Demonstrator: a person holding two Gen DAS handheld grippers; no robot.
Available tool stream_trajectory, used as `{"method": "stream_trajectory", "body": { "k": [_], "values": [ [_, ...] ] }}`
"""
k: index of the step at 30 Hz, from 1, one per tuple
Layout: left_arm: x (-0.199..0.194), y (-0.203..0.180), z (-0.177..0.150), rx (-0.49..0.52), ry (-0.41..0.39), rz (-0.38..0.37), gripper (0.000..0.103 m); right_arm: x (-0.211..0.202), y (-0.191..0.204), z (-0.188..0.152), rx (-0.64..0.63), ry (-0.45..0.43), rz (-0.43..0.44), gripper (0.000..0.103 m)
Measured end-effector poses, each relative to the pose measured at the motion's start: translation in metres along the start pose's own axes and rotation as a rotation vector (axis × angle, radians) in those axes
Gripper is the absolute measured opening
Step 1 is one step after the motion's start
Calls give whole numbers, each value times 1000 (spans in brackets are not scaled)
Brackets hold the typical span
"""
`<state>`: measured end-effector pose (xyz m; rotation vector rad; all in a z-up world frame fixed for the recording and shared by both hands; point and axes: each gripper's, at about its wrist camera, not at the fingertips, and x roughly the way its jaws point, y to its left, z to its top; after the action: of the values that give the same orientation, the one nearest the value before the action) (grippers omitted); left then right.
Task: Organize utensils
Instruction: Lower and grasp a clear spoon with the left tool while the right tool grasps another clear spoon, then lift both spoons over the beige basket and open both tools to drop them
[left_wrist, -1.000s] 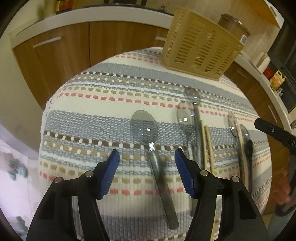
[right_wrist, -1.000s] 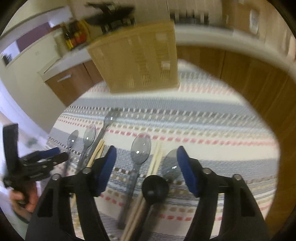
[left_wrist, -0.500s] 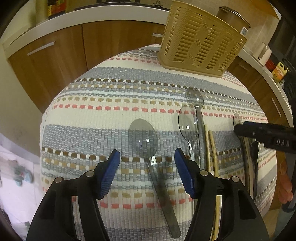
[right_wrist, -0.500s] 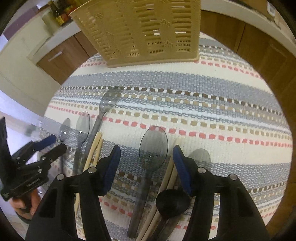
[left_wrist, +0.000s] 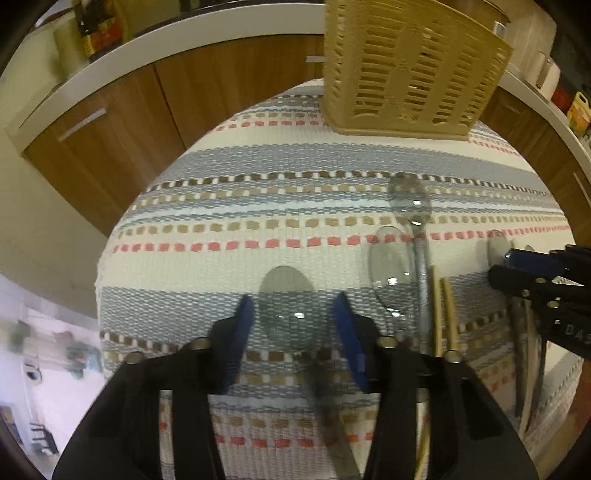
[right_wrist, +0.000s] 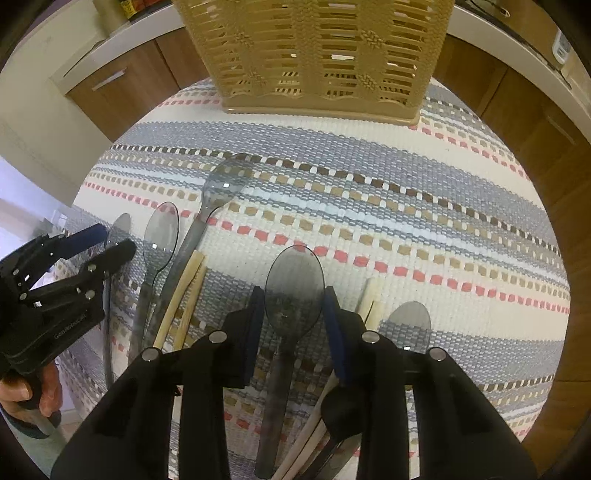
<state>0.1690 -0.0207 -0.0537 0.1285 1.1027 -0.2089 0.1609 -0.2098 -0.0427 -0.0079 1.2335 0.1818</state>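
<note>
Several clear grey plastic spoons and wooden chopsticks lie on a striped woven mat (left_wrist: 258, 192). My left gripper (left_wrist: 293, 321) is open, its blue pads either side of one grey spoon (left_wrist: 288, 299) at the mat's left. My right gripper (right_wrist: 294, 308) is open, its pads straddling the bowl of another grey spoon (right_wrist: 293, 280), not closed on it. A black spoon (right_wrist: 343, 406) and chopsticks (right_wrist: 369, 299) lie by the right pad. The tan slotted utensil basket (right_wrist: 314, 55) stands at the mat's far edge; it also shows in the left wrist view (left_wrist: 410, 66).
Two more spoons (right_wrist: 160, 236) and a chopstick pair (right_wrist: 184, 291) lie between the grippers. Wooden cabinets (left_wrist: 122, 129) under a white counter ring the table. The mat's left edge (left_wrist: 101, 295) drops to the floor.
Both grippers have moved forward and lower over the mat. Each now has a spoon bowl between its pads, and the jaws stand narrower than before.
</note>
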Motion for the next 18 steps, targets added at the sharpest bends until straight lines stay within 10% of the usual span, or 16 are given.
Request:
{"method": "stream_trajectory", "body": {
  "k": [9, 18],
  "values": [
    [-10, 7, -1, -40, -66, -108, 31, -15, 0, -4, -25, -68, 37, 29],
    [-81, 13, 2, -61, -322, -159, 31, -56, -11, -12, -40, -244, 136, 29]
  ]
}}
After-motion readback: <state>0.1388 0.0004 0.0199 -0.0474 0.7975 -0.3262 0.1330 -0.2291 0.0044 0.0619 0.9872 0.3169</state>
